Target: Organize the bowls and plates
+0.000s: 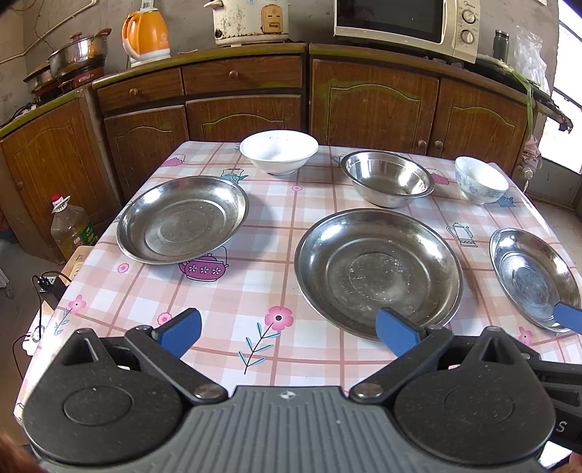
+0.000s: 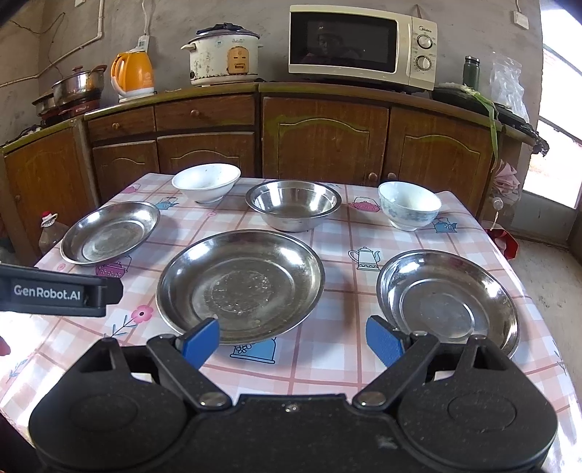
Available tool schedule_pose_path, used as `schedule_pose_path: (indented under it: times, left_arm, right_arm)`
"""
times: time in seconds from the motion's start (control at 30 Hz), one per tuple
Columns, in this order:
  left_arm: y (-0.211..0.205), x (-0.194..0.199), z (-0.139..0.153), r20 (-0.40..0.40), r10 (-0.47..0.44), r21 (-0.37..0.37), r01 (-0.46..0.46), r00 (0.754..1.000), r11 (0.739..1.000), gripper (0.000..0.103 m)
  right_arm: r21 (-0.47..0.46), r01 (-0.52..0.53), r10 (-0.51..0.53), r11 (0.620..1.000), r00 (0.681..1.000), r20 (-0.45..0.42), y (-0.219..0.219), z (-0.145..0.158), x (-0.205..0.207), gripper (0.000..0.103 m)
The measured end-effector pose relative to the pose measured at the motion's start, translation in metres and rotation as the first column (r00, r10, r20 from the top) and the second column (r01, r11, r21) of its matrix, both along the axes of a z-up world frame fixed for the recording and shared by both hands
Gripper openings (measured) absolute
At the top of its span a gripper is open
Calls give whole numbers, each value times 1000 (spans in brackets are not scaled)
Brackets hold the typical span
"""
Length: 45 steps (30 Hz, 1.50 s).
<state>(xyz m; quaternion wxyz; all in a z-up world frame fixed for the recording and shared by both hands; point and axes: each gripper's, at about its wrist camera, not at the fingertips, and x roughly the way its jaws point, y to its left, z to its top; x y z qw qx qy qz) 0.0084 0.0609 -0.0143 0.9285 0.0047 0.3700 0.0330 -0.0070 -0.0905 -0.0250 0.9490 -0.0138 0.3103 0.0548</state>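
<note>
Firstly, left wrist view: the left gripper (image 1: 289, 329) hangs wide open and empty at bottom centre, facing a large round steel plate (image 1: 378, 271), likely a stacking base.

Right wrist view: the right gripper (image 2: 293, 336), likewise spread and empty, sits between that plate and a smaller steel plate (image 2: 447, 296), lower right.

- Left wrist view: looks forward and down from just above the table's (image 1: 254, 203) near edge, left of centre, facing the cabinets (image 1: 374, 105) behind it.
- Right wrist view: same heading, set further right and a little higher; the left gripper's (image 2: 58, 291) body crosses its left edge.
- Shared field: whole tabletop, the large middle plate (image 1: 378, 269) (image 2: 240, 283), the microwave (image 1: 403, 22) (image 2: 360, 45) and the wall.
</note>
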Motion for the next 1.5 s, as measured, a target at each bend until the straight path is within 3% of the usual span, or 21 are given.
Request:
schedule_pose_path:
  times: [0.47,0.7,1.1,1.3,1.5]
  left_arm:
    - [29,10,-7,-1,50,-14,-50,999,999,103]
    - [61,24,-11,4,119,-22,-119,993,993,103]
    - [164,78,-11,34,331,16,-332,943,943,103]
    - [200,114,-20,44,368,51,-370,929,928,103]
    - [224,141,-36,33,382,27,-382,924,924,103]
  right_arm:
    - [-44,-59,60,997,998,22,39,0,21,103]
    - [-62,-118,122,991,991,56,71,1,44,103]
    - [-50,-230,234,972,969,81,145,-3,117,103]
    - [-12,-259,259,966,965,39,180,-14,166,103]
    - [37,-266,267,963,964,-17,206,-31,210,103]
